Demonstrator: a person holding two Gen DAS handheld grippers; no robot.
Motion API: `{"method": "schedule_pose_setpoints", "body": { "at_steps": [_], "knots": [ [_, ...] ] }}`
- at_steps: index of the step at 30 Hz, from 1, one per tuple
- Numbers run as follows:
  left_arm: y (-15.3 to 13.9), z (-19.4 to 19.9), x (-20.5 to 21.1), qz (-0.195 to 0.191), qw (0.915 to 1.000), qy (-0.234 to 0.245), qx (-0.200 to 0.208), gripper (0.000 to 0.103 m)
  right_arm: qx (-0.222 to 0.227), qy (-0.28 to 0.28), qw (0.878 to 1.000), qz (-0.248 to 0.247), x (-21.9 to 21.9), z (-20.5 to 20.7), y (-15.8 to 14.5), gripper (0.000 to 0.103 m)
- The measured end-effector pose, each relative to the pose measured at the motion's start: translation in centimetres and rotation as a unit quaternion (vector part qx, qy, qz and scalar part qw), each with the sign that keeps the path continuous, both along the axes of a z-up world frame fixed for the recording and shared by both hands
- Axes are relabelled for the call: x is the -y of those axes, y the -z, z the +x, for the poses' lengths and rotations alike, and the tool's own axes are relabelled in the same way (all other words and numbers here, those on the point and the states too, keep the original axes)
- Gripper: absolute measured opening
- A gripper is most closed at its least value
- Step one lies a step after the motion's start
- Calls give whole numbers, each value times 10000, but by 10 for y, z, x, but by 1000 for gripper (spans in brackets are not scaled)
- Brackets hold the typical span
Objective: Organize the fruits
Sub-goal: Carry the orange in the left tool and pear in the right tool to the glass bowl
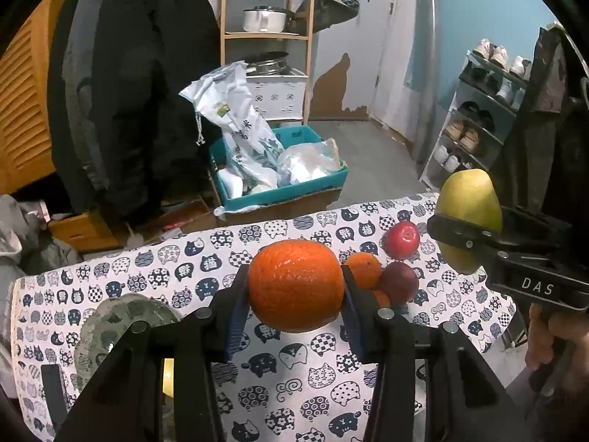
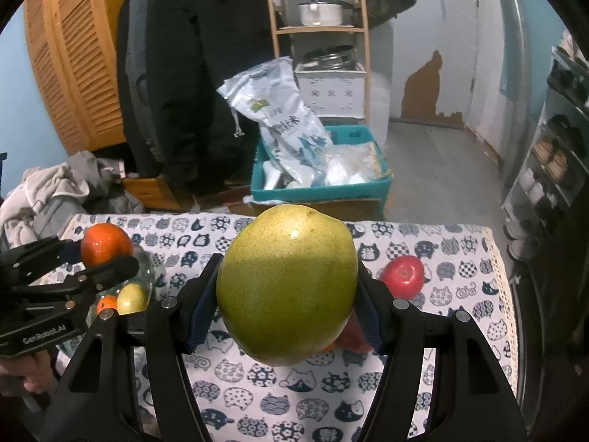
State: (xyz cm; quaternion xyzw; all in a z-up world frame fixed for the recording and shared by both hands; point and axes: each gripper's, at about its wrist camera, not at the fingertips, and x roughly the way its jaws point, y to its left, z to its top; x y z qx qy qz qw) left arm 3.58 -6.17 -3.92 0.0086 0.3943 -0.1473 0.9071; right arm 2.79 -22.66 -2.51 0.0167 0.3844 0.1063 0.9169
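My left fingers (image 1: 296, 287) are clamped on one orange (image 1: 296, 285), held above the counter (image 1: 294, 368). My right fingers (image 2: 287, 294) are clamped on one pear (image 2: 287, 283), also lifted clear.

Beyond the left fingers, to their right, lie a second, smaller orange (image 1: 364, 269), one bright red apple (image 1: 402, 239) and one darker red fruit (image 1: 399, 281), bunched together. A scrap of orange under them may be another fruit; I cannot tell. From the right wrist the pear hides most of that bunch; only red and orange slivers show below it.

Left of my left fingers sits a glass bowl (image 1: 121, 328), partly behind the gripper. From the right wrist it holds one yellow fruit (image 2: 130, 296) and one small orange one (image 2: 106, 302), both half covered.
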Motion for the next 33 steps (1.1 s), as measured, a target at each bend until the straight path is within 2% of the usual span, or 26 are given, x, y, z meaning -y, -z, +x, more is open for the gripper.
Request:
{"method": "schedule_pose_setpoints", "body": {
  "at_steps": [18,33],
  "knots": [
    [3,-3,-61,-51,9985,-546,-83,46,-74,-582,9982,-82,-69,19,0,65],
    [15,-11,-126,-168,9930,-1147,-237,46,-169,-1185,9927,-159,-140,33,5,65]
  ]
}}
